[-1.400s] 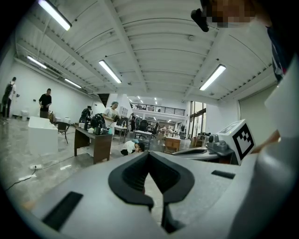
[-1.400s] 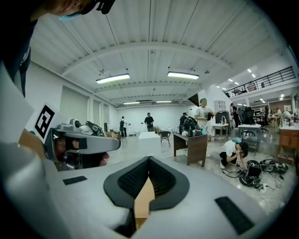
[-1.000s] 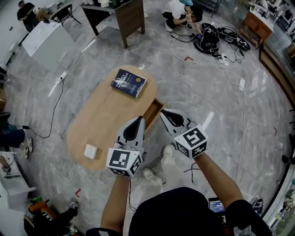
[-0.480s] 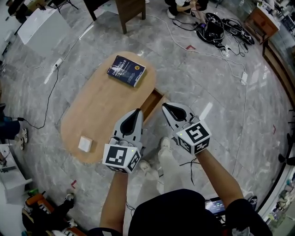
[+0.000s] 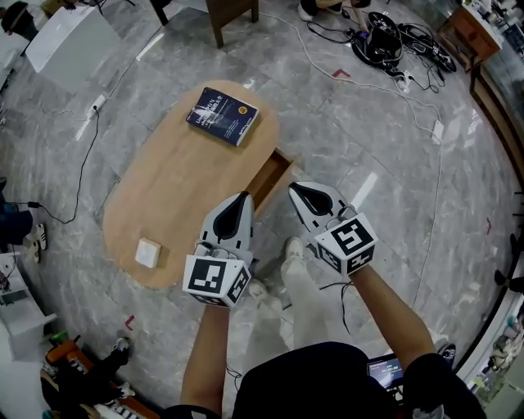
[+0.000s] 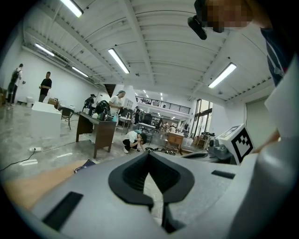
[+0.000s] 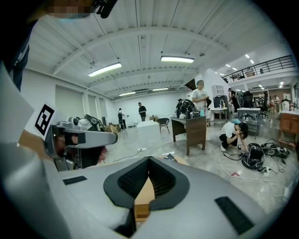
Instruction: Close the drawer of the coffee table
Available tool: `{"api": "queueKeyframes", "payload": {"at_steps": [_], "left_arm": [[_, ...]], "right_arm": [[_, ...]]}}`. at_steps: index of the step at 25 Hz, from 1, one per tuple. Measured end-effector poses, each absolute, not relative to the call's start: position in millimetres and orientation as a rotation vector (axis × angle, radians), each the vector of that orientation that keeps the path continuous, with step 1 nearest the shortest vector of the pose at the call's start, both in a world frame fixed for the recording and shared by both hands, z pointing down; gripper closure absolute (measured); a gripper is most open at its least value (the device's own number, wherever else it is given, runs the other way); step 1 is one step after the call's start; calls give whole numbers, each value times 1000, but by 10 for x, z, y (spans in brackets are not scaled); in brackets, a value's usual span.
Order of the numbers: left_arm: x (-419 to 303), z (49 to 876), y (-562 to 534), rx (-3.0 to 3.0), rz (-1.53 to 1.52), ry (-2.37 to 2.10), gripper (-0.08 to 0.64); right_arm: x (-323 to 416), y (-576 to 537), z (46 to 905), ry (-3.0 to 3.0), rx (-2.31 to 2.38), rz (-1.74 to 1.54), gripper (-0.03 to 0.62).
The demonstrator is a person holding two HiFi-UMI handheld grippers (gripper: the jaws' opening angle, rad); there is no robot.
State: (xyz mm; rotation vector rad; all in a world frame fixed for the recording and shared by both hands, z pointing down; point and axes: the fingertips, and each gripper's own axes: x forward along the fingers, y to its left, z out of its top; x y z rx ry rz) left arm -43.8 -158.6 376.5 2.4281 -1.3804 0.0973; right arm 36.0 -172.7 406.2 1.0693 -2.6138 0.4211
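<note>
**Push the drawer back in**

The long oval light-wood coffee table [image 5: 180, 196] stands in front of me. Its brown wooden drawer [image 5: 271, 182] sticks out of the side that faces me. It is open, so the job is not done yet.

My right claw [image 5: 297, 191] hangs just beside the drawer's front. Its two jaws are pressed together with nothing in them. My left claw [image 5: 242, 200] hangs over the table edge next to the drawer, jaws together too, and empty.

I think the best way is to put the right claw's tip on the middle of the drawer front. Then I push straight in, slowly, so the drawer does not go crooked and jam. The left claw should keep out of the gap.

The table top is smooth and mostly bare. A dark blue book [image 5: 222, 115] lies near the far end. A small white square block [image 5: 148, 253] sits near my end. Both are well apart from the drawer.

The shiny grey marble floor [image 5: 368, 147] runs all around. Far off are a dark wooden desk [image 5: 233, 12] and a heap of black cables [image 5: 385, 41].
</note>
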Motion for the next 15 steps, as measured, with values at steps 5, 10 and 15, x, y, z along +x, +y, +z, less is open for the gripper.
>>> {"api": "queueKeyframes", "payload": {"at_steps": [5,10,15], "left_arm": [[-457,3919,-1617,2411,109,-1385,561],[-470,4064,-1647,2399,117,-1390,561],[-449,4235,-1656,2389,144,-1391,561]], "right_arm": [[377,-1783,4186,-2604,1084,445,580],[367,-1800,4342,-2595,1078,465,580],[392,-1818,4487,-2588,1079,486,580]]}}
